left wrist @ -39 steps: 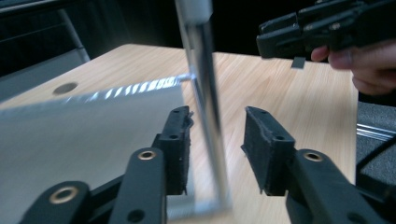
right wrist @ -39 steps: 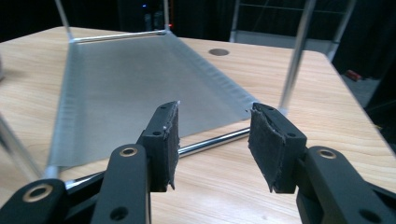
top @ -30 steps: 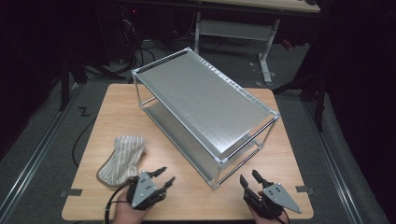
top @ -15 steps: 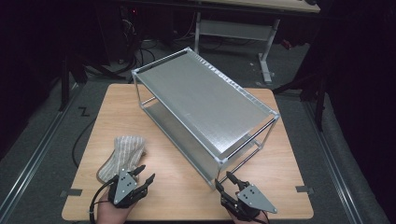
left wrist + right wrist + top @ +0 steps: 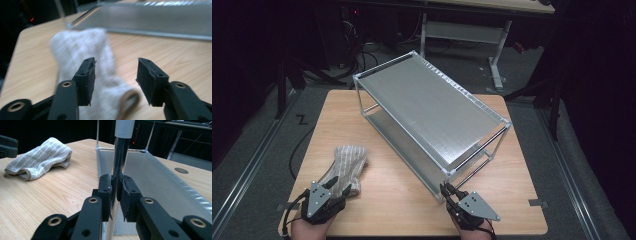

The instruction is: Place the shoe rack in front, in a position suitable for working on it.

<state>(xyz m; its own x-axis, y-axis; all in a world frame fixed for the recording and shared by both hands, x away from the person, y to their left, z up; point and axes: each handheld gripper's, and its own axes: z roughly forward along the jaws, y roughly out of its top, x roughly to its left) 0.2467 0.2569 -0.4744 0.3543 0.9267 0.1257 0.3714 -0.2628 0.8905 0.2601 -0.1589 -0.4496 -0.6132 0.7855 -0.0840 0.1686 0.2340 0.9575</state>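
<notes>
A two-tier metal rack stands slantwise on the wooden table. My right gripper sits at the rack's near corner, its jaws having just closed, and is shut on the upright corner post. A striped grey-white cloth lies at the table's front left. My left gripper hovers over the cloth's near end. Its jaws have just been opening, and the pads stand apart with the cloth's cuff below and between them, not pressed.
The rack's lower shelf stretches away from the held post. The cloth lies left of it in the right gripper view. Dark floor, cables and a desk frame lie beyond the table's far edge.
My left gripper slid left and forward to the cloth and opened wider. The right gripper moved left to the rack's near corner and closed on its post.
</notes>
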